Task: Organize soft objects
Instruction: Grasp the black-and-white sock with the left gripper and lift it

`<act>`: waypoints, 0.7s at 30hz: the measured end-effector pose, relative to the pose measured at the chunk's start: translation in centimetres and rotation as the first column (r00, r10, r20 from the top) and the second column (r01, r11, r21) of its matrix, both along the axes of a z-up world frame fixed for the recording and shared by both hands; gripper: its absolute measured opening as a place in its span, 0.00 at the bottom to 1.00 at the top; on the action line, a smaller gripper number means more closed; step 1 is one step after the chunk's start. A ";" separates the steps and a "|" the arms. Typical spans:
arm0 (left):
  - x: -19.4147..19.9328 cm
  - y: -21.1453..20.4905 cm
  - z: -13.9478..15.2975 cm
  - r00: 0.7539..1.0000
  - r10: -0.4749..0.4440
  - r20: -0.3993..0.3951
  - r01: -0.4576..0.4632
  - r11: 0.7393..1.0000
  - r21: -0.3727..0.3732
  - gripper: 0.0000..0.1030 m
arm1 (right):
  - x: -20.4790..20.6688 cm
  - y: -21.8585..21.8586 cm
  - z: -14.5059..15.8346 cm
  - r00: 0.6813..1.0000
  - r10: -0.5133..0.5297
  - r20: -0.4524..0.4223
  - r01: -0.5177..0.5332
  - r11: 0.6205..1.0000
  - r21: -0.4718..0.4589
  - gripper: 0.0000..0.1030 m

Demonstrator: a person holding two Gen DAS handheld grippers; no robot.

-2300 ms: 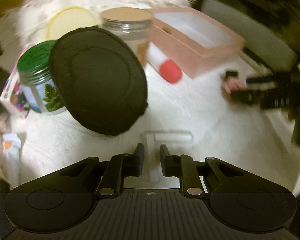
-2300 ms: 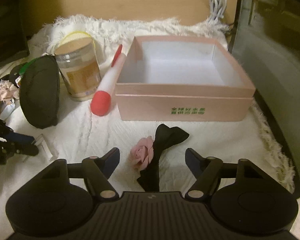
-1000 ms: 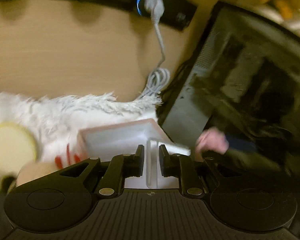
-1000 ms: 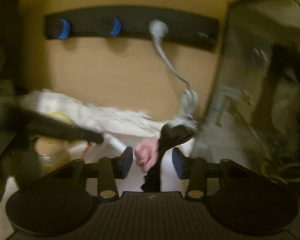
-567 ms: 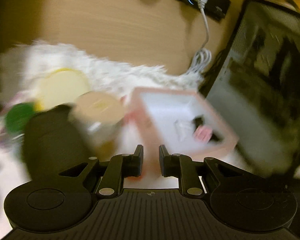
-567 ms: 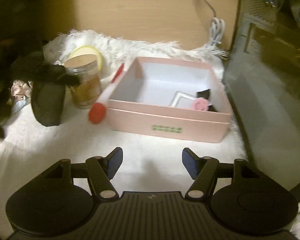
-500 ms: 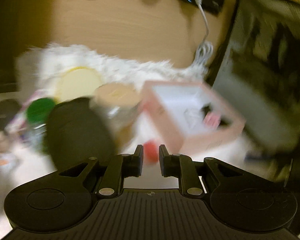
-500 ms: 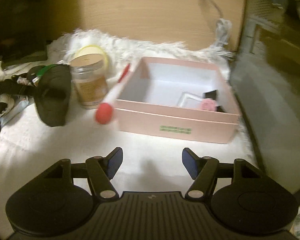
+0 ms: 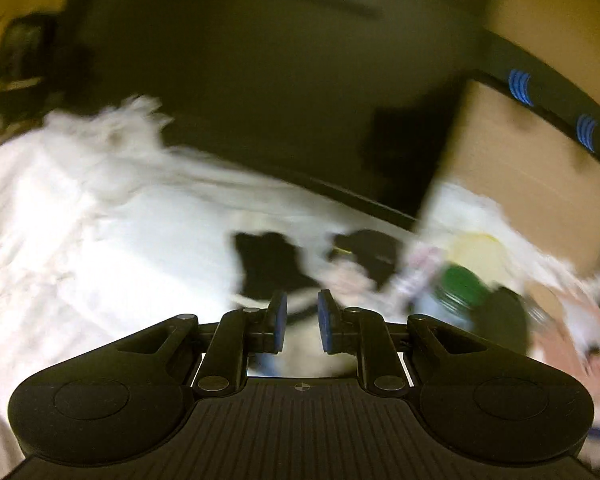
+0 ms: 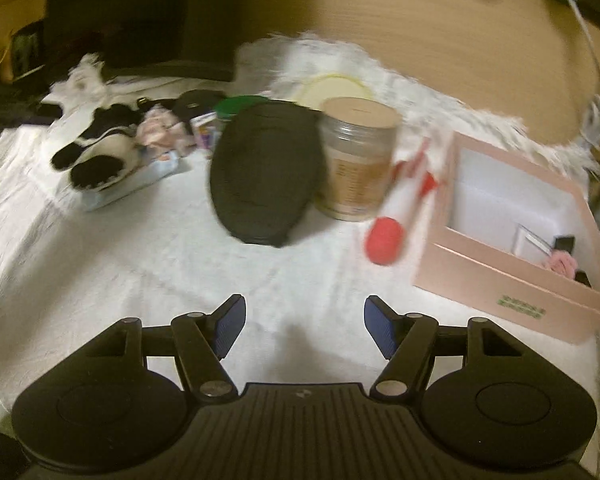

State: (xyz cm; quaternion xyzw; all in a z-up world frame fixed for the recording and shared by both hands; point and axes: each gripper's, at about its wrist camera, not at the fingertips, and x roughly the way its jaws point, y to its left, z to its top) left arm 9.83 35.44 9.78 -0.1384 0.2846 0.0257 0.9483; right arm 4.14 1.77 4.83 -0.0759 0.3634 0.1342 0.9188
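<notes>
A pink box [image 10: 516, 280] stands at the right on the white fluffy cloth [image 10: 180, 264]. Inside it lie a pink rose with black ribbon [image 10: 562, 262] and a small white piece [image 10: 530, 240]. A black-and-white plush toy [image 10: 96, 152] lies at the far left, also blurred in the left wrist view [image 9: 268, 268]. A pinkish soft lump [image 10: 160, 126] sits behind it. My right gripper [image 10: 304, 324] is open and empty above bare cloth. My left gripper [image 9: 302, 320] is nearly shut with nothing between the pads, just short of the plush toy.
A black oval pad [image 10: 264, 172] leans against a clear jar with a tan lid [image 10: 356, 160]. A red-tipped white tube [image 10: 400, 216] lies beside the box. A green-lidded jar [image 10: 236, 108], a yellow lid [image 10: 332, 88] and small packets stand behind. A dark monitor [image 9: 260, 80] backs the cloth.
Both grippers have swung left. The left wrist view now faces the plush toy and monitor instead of the box. The right gripper stays open, with the box now at its right.
</notes>
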 end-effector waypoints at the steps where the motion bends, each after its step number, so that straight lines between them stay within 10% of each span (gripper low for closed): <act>1: 0.9 1.3 -0.2 1.000 0.016 -0.023 -0.017 1.000 -0.018 0.18 | -0.1 0.5 0.0 1.000 0.007 0.003 -0.007 1.000 -0.009 0.64; 8: 5.1 4.6 -3.5 0.971 -0.087 -0.221 0.012 0.947 -0.322 0.19 | -1.2 1.9 -0.5 0.999 0.020 -0.025 -0.022 0.998 -0.063 0.64; 16: 9.8 2.7 -4.7 0.972 -0.015 -0.235 -0.044 0.969 -0.244 0.23 | -1.7 1.1 -1.3 0.997 -0.039 -0.065 0.033 0.996 -0.082 0.64; 21: 12.6 -1.2 -4.7 0.977 -0.057 -0.206 0.051 0.998 -0.033 0.23 | -1.9 0.5 -1.7 0.993 -0.079 -0.084 0.071 0.994 -0.086 0.64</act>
